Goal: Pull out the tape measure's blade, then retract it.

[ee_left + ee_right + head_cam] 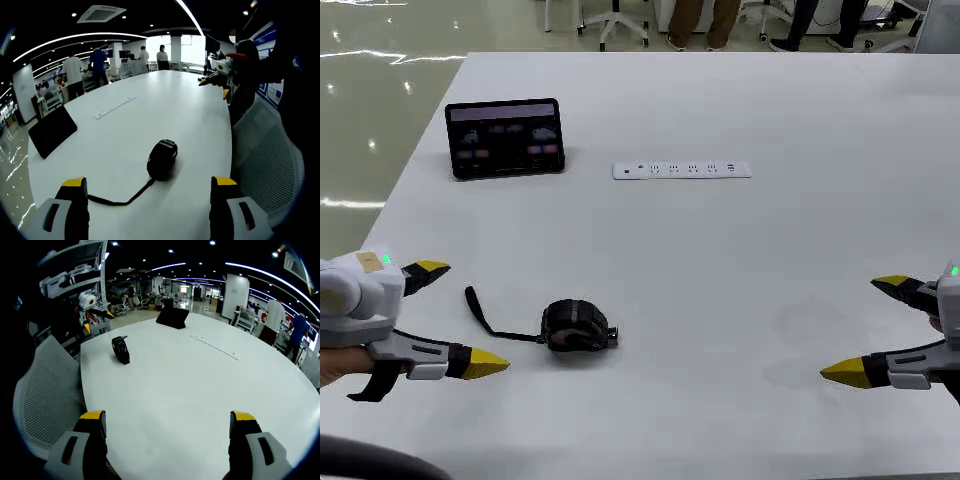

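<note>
- Starting with the head view, the tape measure (575, 326) is seen lying on the white surface (750, 260) with no blade drawn out. Its wrist strap (485, 315) trails toward the left tongs (470, 317). Nothing of the task is judged done, so both the pull and the retraction are left.
- The left tongs and the right tongs (854, 328) are both spread wide and empty. The right tongs are well apart from the tape measure, with bare surface between.
- A tablet (505, 138) and a power strip (682, 170) are set far back, so room for drawing the blade sideways is judged ample.
- In the left gripper view, the tape measure (162, 158) is framed between the spread jaws, untouched. It lies near the surface's edge, beyond which a mesh chair (270, 160) is seen.
- In the right gripper view, the tape measure (120, 349) is seen far ahead near that edge, and nothing is held between the gaping jaws.
</note>
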